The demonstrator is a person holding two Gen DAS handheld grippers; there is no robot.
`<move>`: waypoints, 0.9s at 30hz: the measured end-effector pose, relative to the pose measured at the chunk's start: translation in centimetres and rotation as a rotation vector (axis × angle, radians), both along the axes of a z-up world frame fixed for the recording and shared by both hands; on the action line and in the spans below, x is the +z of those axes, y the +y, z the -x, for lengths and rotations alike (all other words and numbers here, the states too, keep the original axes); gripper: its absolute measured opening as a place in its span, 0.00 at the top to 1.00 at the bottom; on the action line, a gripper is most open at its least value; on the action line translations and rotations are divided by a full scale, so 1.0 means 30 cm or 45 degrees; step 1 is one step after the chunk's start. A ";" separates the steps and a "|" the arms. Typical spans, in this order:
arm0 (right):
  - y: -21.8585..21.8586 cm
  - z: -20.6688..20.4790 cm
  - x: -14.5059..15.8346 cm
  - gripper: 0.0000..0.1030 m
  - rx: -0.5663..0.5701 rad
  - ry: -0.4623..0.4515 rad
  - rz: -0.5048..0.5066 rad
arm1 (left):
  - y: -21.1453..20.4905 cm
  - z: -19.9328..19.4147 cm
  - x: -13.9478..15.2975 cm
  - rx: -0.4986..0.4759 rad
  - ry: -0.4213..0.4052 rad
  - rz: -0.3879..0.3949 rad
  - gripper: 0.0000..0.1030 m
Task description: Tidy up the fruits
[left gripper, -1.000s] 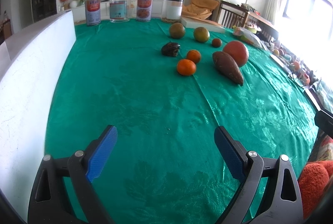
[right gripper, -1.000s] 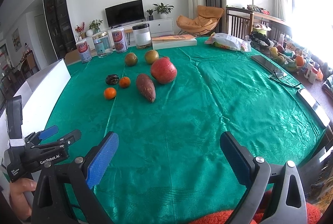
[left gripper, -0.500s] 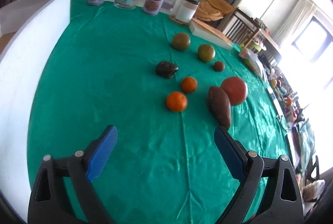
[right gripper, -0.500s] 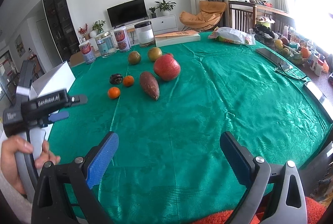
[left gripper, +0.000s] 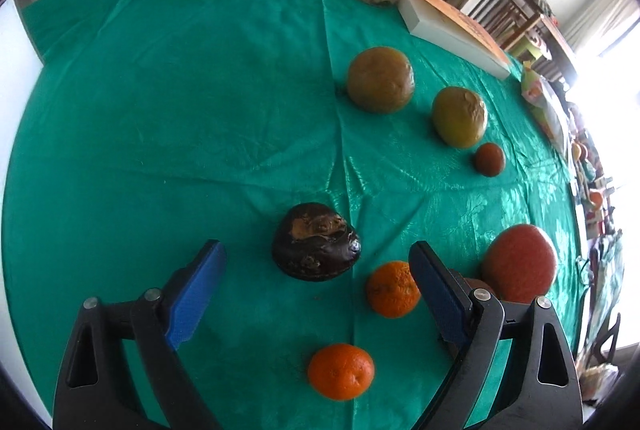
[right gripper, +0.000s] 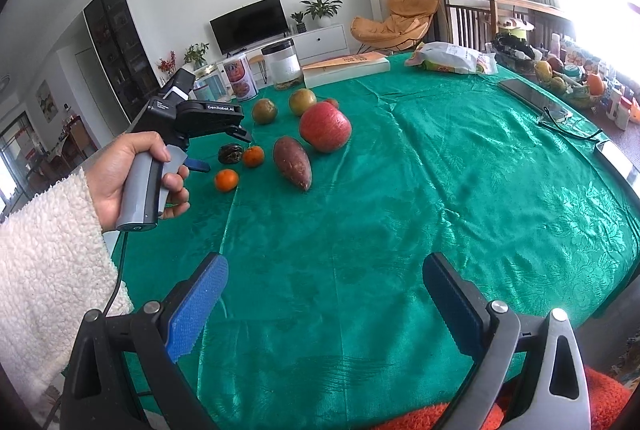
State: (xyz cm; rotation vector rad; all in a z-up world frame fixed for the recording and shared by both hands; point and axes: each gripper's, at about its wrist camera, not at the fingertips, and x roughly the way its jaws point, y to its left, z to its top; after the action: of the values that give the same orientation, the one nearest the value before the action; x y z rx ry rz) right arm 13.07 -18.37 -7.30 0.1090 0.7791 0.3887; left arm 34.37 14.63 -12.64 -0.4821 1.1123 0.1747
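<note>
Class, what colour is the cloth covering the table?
Green, with a faint leafy pattern in the tablecloth; clearest in the right wrist view.

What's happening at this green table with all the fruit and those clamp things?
A person is sorting fruit with a hand-held gripper in each hand. The left gripper hangs over the cluster with its jaws wide open, the dark wrinkled fruit just ahead between them and a tangerine below; nothing is gripped. The right gripper waits open over bare green tablecloth. The sweet potato and the other fruit lie untouched.
</note>
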 end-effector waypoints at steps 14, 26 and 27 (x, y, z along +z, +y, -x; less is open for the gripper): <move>-0.003 -0.002 -0.002 0.05 -0.023 0.007 -0.004 | 0.019 0.188 0.092 -0.008 -0.101 -0.089 0.58; -0.003 0.011 -0.002 0.05 -0.048 -0.001 0.014 | -0.095 0.627 0.056 -0.140 -0.116 -0.203 0.58; -0.004 0.010 -0.001 0.05 -0.051 -0.001 0.016 | -0.101 0.647 0.047 -0.147 -0.127 -0.218 0.57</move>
State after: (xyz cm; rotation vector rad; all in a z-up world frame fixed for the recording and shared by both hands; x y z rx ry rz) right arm 12.77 -18.48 -7.35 0.1129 0.7776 0.3456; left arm 14.96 11.60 -11.24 -0.2704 1.0147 0.1418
